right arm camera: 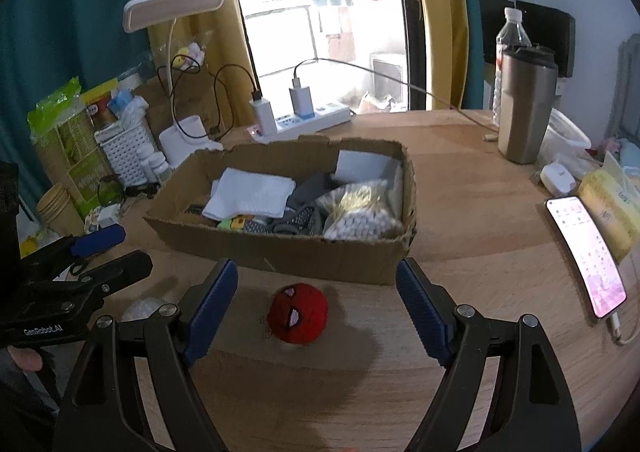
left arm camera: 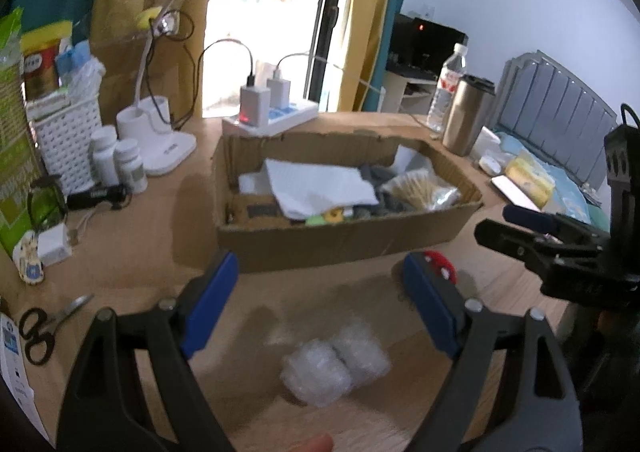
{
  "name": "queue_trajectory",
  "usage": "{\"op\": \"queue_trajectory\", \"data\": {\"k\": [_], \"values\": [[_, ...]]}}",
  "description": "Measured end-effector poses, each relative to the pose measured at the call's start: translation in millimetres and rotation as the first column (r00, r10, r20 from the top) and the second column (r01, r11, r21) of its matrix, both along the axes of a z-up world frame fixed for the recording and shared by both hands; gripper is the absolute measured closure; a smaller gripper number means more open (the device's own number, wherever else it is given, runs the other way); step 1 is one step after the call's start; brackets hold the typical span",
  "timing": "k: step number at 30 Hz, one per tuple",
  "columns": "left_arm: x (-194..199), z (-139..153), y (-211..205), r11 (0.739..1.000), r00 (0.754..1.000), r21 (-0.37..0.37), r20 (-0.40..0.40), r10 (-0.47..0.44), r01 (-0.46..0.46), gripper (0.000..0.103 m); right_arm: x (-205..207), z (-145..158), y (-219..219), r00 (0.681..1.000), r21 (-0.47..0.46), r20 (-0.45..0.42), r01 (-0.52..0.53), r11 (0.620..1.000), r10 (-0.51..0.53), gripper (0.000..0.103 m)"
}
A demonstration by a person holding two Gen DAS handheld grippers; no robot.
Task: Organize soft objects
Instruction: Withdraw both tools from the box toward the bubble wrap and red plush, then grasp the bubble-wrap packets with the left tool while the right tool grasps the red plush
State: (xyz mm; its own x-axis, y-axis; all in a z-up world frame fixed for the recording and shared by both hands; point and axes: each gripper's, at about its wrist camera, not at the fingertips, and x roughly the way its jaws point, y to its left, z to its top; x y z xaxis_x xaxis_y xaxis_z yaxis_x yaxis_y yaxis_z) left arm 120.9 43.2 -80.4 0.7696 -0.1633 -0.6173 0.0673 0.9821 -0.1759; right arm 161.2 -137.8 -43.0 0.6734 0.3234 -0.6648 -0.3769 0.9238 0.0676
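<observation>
A: Soft objects status — biggest thing first: wooden table [right arm camera: 460, 211] carried everything. Cardboard box [right arm camera: 280, 252] sat mid-table, open top, already loaded: white folded cloth [right arm camera: 252, 193], dark grey fabric items, a bag of cotton swabs [right arm camera: 362, 217] at its right end.

B: What was outside the box?

A: Two pieces, both on the table in front of the box's near wall. Bubble wrap bundle [left arm camera: 334, 368], clear, crumpled, lay between the left gripper [left arm camera: 320, 300] fingers in the left wrist view. Red plush ball [right arm camera: 298, 312] with white eye patches lay between the right gripper [right arm camera: 316, 300] fingers, close to the box wall but apart from it.

B: Gripper states?

A: Left: jaws spread wide, blue pads clear of the bubble wrap on both sides, nothing held. Right: same, spread wide, pads well off the ball, nothing held. Both angled down at the table.

B: Could each see the other?

A: Yes. Right gripper showed at the right edge of the left view, left one at the left edge of the right view. Ball was partly hidden behind the left gripper's right finger in the left view.

B: Clutter?

A: Steel tumbler [right arm camera: 524, 107] and water bottle [right arm camera: 510, 35] far right, phone [right arm camera: 586, 256] with lit screen at right edge, power strip [right arm camera: 304, 121] behind the box, desk lamp [right arm camera: 174, 5], white basket [left arm camera: 66, 139], scissors [left arm camera: 40, 328] near left.
</observation>
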Motion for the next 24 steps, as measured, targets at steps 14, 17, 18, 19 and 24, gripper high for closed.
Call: {"op": "queue_trajectory", "data": {"k": [14,17,18,19,24], "values": [[-3,-32,5,1.0,0.995,0.008,-0.095,0.023,-0.023,0.017,13,-31,12,0.996,-0.015,-0.082,-0.044,0.999,0.043,0.019],[-3,-38,2,1.0,0.993,0.007,-0.12,0.018,-0.017,0.017,16,-38,15,0.993,-0.02,-0.104,-0.057,0.998,0.055,0.019],[-3,-40,0,1.0,0.991,0.007,-0.13,0.012,-0.012,0.017,17,-40,17,0.992,-0.023,-0.111,-0.063,0.998,0.06,0.019],[-5,-42,-1,1.0,0.991,0.007,-0.137,0.009,-0.008,0.017,18,-42,19,0.991,-0.028,-0.116,-0.069,0.997,0.065,0.019],[-9,-54,-6,1.0,0.983,-0.011,-0.183,-0.003,0.001,0.017,21,-49,24,0.988,-0.043,-0.135,-0.082,0.996,0.076,0.021]]}}
